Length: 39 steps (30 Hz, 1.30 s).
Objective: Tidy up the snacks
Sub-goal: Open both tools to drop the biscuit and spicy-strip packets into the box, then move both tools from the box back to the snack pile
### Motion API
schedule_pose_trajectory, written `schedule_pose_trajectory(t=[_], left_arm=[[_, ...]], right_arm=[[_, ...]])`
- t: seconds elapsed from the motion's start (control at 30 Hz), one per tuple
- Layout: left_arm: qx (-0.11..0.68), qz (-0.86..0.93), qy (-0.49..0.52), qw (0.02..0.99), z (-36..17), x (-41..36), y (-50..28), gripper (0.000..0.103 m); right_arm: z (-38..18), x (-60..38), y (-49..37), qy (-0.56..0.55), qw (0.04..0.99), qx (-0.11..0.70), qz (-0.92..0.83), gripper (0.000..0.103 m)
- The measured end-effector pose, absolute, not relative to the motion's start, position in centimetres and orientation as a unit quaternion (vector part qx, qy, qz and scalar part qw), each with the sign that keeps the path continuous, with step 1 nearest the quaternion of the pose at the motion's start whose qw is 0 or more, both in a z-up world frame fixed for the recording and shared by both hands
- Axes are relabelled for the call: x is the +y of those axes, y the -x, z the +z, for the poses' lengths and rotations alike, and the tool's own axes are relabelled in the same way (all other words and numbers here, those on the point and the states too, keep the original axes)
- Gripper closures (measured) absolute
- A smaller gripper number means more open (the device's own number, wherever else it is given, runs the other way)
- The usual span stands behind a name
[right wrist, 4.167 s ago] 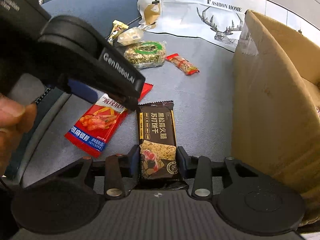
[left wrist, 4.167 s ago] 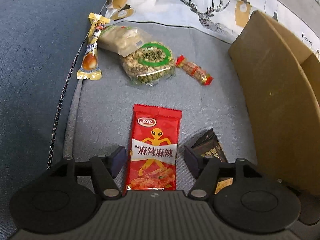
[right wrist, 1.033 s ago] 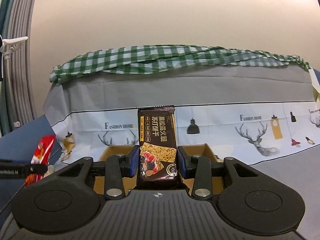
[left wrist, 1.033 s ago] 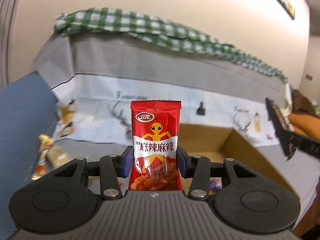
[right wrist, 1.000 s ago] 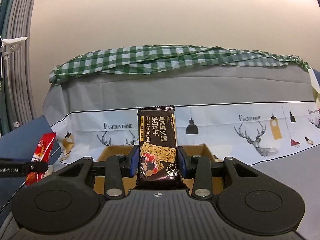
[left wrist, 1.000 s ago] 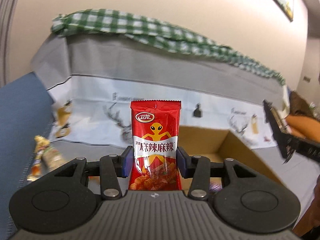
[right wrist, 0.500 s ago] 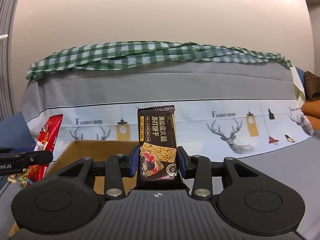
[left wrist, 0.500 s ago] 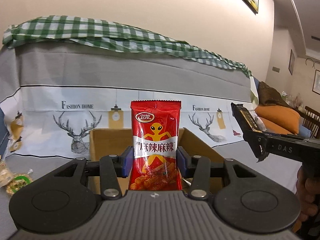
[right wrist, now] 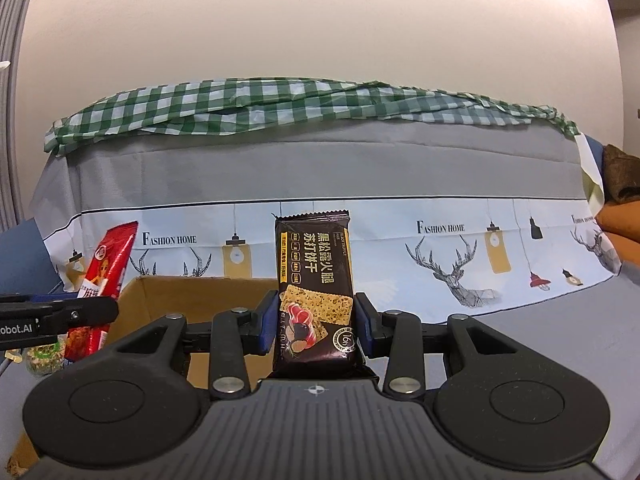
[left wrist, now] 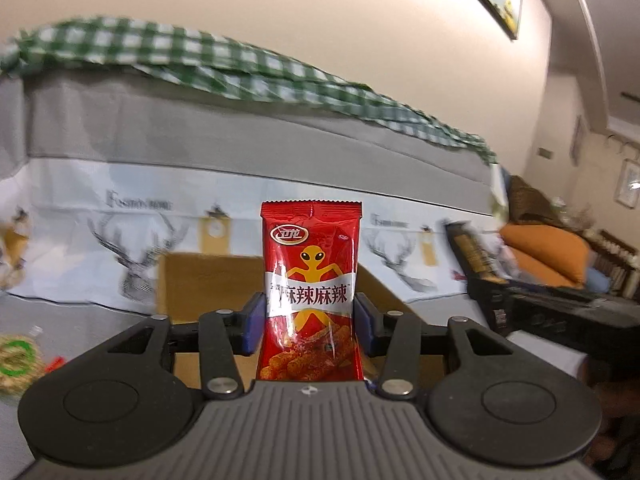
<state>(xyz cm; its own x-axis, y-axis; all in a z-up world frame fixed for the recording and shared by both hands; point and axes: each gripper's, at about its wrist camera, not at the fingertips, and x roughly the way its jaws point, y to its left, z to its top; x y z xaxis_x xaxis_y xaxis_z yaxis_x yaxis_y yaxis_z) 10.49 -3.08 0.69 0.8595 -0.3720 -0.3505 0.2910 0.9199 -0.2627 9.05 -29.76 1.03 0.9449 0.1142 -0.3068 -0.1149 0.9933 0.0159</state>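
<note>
Red foil snack packet [left wrist: 312, 300] stands between the left hand-held gripper's [left wrist: 311, 322] just-widening jaws above the brown cardboard box [left wrist: 208, 284], release seemingly beginning; right hand-held gripper [right wrist: 315, 328] clamps the dark cracker packet [right wrist: 314, 292].

Two claws side by side, each with a packet upright between its jaws, open box ahead of both.

Left claw [left wrist: 310, 318]: alien snack packet [left wrist: 312, 300] stands between its jaws, which have just been opening; cardboard box [left wrist: 208, 284] just beyond and below; nut bag [left wrist: 14, 360] low to its left; the right claw [left wrist: 520, 300] off to its right. Right claw [right wrist: 314, 322]: cracker packet [right wrist: 314, 292] upright between its pads, box [right wrist: 188, 296] ahead and left, left claw [right wrist: 60, 316] with its packet [right wrist: 104, 280] further left. Draped sofa back [right wrist: 320, 168] behind the box.
</note>
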Motion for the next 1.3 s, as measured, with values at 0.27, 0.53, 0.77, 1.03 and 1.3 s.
schedule_pose_trajectory(t=[0.27,0.53,0.77,1.03,1.3], left_arm=[[0.208,-0.182,0.089,0.957,0.5,-3.4,-10.2,0.024],[0.199,-0.163,0.074,0.964,0.7,-0.9,-8.9,0.035],[0.226,-0.141,0.084,0.96,0.9,3.4,-8.1,0.071],[0.269,-0.079,0.121,0.952,1.2,9.2,-8.8,0.079],[0.304,-0.011,0.181,0.935,1.3,16.1,-13.7,0.076]], right_arm=[[0.5,-28.3,-9.8,0.015,0.982,0.184,0.036,0.031],[0.5,-26.6,-9.8,-0.005,0.982,0.186,0.024,0.033],[0.9,-23.3,-8.8,-0.035,0.983,0.172,0.051,0.06],[1.0,-18.1,-7.9,-0.062,0.976,0.169,0.125,0.078],[0.0,-11.8,-7.1,-0.05,0.964,0.186,0.182,0.078]])
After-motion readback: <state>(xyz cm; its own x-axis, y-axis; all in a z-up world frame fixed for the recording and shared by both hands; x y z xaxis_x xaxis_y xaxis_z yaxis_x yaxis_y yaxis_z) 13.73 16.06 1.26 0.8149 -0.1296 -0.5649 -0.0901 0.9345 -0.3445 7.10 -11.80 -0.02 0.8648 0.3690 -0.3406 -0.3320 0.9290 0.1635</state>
